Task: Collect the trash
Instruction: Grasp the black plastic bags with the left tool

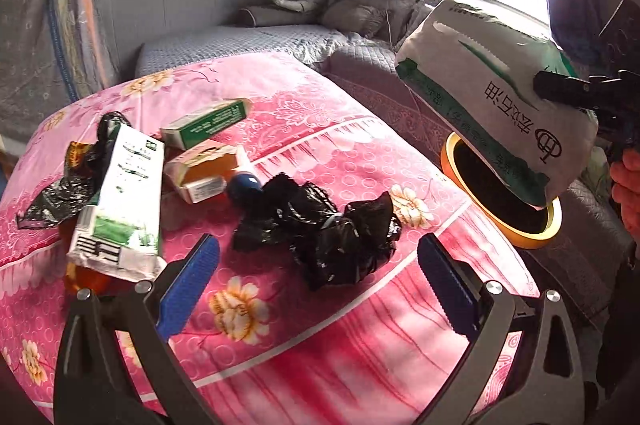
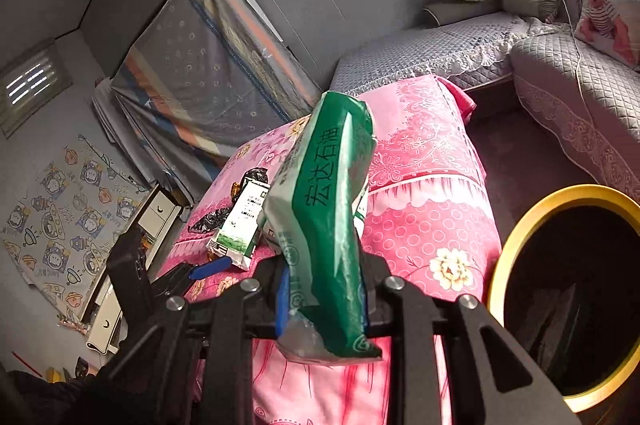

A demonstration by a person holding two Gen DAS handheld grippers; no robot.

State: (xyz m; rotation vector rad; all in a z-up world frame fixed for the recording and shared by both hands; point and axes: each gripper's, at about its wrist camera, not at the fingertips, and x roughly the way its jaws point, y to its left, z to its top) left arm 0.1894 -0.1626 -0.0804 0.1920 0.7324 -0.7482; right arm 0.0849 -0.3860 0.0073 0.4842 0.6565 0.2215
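My right gripper [image 2: 322,299] is shut on a white and green tissue pack [image 2: 324,225], held up in the air. In the left wrist view that tissue pack [image 1: 492,97] hangs over the yellow-rimmed bin [image 1: 516,233], with the right gripper [image 1: 560,87] clamped on its right end. My left gripper [image 1: 318,279] stands open above the pink table cover, nothing between its blue pads [image 1: 188,289]. Just ahead of it lies a crumpled black plastic bag [image 1: 324,225]. Further left lie a white and green carton [image 1: 124,201], a green box [image 1: 208,123] and an orange box [image 1: 200,171].
The yellow-rimmed bin [image 2: 568,289] stands on the floor right of the table with the pink cover [image 1: 360,153]. Another black bag [image 1: 68,185] and a blue-capped tube [image 1: 244,181] lie on the cover. A grey quilted sofa [image 2: 568,73] runs along the back and right.
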